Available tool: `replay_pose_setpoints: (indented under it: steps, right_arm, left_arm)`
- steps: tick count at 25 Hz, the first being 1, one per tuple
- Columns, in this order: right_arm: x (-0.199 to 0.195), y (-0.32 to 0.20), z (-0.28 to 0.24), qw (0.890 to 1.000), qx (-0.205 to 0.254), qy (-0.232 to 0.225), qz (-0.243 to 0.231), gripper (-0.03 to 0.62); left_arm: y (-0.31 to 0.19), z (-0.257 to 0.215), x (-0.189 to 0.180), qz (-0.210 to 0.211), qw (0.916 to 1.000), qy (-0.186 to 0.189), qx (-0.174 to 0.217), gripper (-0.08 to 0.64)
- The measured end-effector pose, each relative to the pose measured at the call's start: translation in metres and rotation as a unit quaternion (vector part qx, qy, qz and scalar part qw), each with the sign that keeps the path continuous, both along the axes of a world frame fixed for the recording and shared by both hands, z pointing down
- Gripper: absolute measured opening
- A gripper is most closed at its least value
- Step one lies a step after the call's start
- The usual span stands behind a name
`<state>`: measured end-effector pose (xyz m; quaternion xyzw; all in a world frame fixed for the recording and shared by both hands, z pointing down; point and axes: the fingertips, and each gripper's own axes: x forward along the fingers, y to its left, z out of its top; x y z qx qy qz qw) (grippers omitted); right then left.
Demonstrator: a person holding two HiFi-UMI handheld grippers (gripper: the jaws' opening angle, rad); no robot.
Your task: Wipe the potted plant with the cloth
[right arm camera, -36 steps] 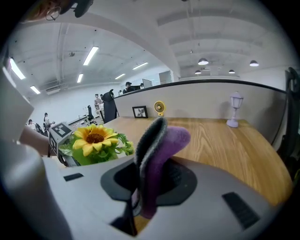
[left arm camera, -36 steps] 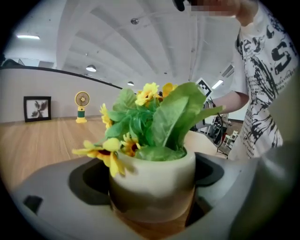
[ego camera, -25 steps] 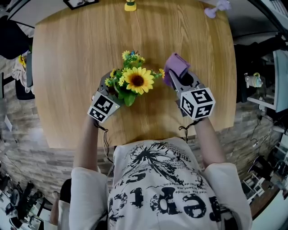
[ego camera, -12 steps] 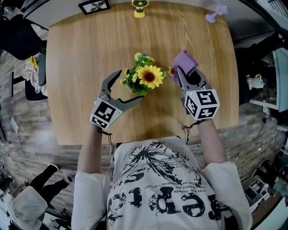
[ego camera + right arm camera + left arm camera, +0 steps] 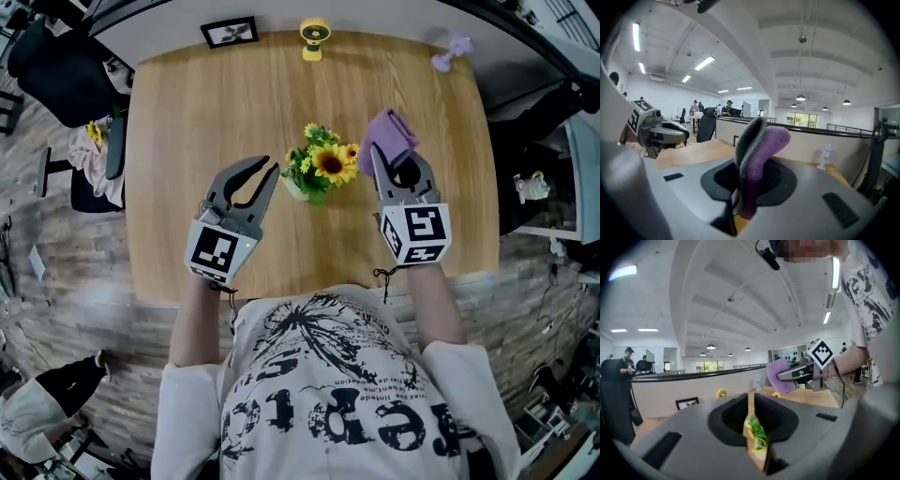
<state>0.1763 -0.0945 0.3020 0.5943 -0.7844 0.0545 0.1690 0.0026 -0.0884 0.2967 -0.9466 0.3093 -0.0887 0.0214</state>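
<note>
A person in a printed T-shirt (image 5: pixel 328 394) stands at a round wooden table (image 5: pixel 187 122), a hand-held gripper in each hand, seen from above. The potted plant (image 5: pixel 322 167), a small bunch of yellow flowers w/ one big sunflower in a pale pot, stands upright on the tabletop approx. midway between the two tools and touches neither.

L: the left gripper (image 5: pixel 270 169) is held just beside the plant, tips pointing toward the table's far side. Its jaws are closing, now all but together, w/ only a thin slit left and nothing caught between them; through the slit the left gripper view shows the plant beyond.

R: the right gripper (image 5: pixel 394 161) is clamped on the cloth (image 5: pixel 389 134), a folded purple piece w/ a grey edge. The cloth sticks up past the jaw tips and is near the sunflower, but whether it brushes the petals cannot be told.

Along the far edge of the table: a framed picture (image 5: pixel 230 32), a small yellow ornament (image 5: pixel 317 37) and a lilac figurine (image 5: pixel 448 54), all well apart from the plant. A black office chair (image 5: pixel 66 66) stands off the table's far left corner.
</note>
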Motion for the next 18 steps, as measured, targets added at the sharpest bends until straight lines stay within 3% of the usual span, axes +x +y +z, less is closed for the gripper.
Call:
replay_pose_setpoints:
  steps: [2, 7, 10, 18]
  right_arm:
    - [-0.012, 0.001, -0.013, 1.000, 0.013, -0.004, -0.010, 0.075]
    - [-0.037, 0.004, -0.027, 0.999, 0.027, -0.015, -0.029, 0.075]
    - [-0.045, 0.007, -0.024, 0.999, 0.024, -0.012, -0.034, 0.074]
    - [-0.045, 0.014, -0.020, 0.999, 0.017, 0.001, -0.038, 0.067]
  left_arm:
    - [0.001, -0.010, -0.009, -0.015, 0.9998, -0.005, 0.012, 0.006]
    - [-0.001, -0.019, -0.039, -0.065, 0.9979, -0.006, 0.002, 0.003]
    - [-0.005, -0.021, -0.059, -0.093, 0.9953, 0.013, -0.025, 0.003]
    - [-0.010, -0.029, -0.083, -0.119, 0.9917, 0.035, -0.035, 0.003]
